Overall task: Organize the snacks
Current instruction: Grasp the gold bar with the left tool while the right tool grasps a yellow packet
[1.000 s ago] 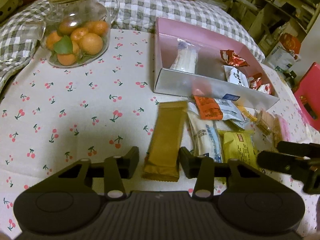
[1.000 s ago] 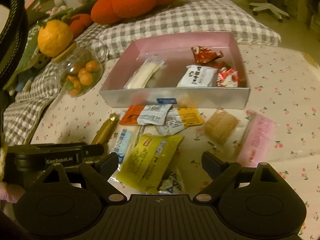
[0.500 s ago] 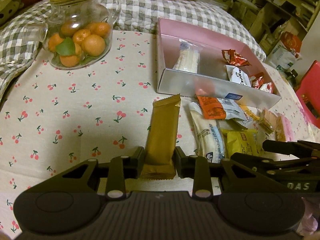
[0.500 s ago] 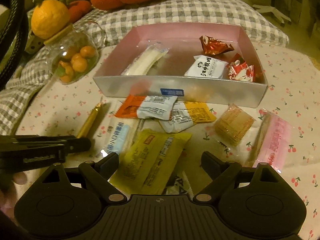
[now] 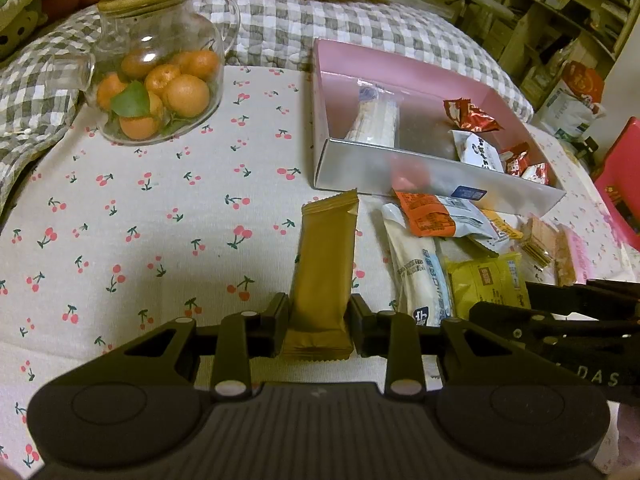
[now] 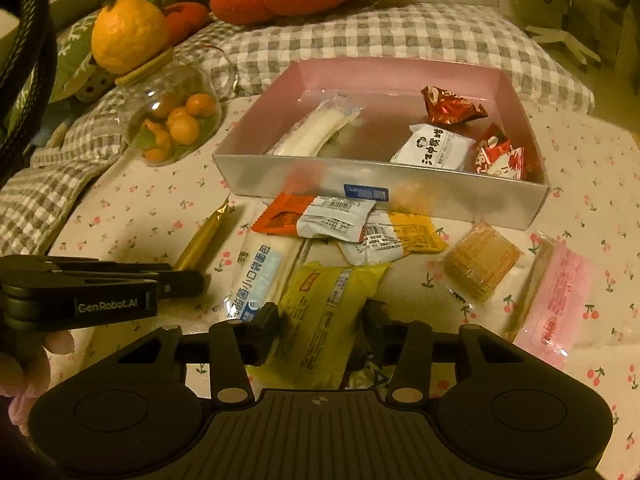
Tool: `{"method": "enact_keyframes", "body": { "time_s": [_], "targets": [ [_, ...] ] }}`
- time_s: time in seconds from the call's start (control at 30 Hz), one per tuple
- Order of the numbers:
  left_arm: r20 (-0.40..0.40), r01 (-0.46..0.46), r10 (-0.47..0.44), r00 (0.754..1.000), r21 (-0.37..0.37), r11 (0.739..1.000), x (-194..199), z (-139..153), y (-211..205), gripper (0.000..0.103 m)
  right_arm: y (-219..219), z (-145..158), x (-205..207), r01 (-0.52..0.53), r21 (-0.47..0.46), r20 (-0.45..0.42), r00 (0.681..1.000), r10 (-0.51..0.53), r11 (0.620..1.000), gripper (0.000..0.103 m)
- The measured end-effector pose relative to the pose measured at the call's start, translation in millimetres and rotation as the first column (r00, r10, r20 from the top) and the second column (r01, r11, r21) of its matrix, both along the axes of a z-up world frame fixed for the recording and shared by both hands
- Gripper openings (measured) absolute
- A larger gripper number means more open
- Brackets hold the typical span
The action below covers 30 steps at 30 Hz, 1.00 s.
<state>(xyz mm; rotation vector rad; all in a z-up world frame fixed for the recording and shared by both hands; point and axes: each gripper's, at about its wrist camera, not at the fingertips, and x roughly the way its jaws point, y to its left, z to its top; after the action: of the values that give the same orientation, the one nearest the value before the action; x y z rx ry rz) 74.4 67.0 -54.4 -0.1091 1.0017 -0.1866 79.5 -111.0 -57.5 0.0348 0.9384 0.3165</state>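
jar [image 5: 156,80] left of box [image 5: 400,172] | loose snack packets [image 6: 340,232] before box | both on tablecloth [image 5: 140,220]

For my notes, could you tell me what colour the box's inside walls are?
Pink, seen best in the right wrist view: box.

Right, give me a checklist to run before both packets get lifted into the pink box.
1. Left gripper shut on the gold bar: ok, fingers press both its sides near the bottom end.
2. Right gripper on the yellow packet: ok, its jaws have just been closing and now pinch the packet.
3. Yellow packet free of neighbours: not ok, it overlaps the white-and-blue packet and lies on another wrapper.
4. Room in the pink box: ok, bare floor shows in the middle.
5. Grippers clear of each other: cannot tell, they sit close side by side.
6. Gold bar clear of the box wall: ok, its top end stops short.
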Motion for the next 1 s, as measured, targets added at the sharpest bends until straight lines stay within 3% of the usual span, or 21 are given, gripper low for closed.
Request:
{"method": "enact_keyframes", "body": {
  "time_s": [0.27,0.53,1.0],
  "targets": [
    [-0.004,-0.017,0.017,1.000,-0.021,1.000,1,3,2,0.027,-14,10,2,0.018,0.068,-0.005,1.000,-0.017,0.998,0.028],
    [-0.008,-0.031,0.031,0.999,-0.056,0.998,-1,8,4,0.025,-21,16,1,0.029,0.147,-0.019,0.999,-0.027,0.989,0.019],
    [-0.053,-0.008,0.005,0.999,-0.051,0.999,-6,2,-4,0.025,-18,8,1,0.009,0.304,-0.099,0.995,0.022,0.953,0.024]
  ]
}}
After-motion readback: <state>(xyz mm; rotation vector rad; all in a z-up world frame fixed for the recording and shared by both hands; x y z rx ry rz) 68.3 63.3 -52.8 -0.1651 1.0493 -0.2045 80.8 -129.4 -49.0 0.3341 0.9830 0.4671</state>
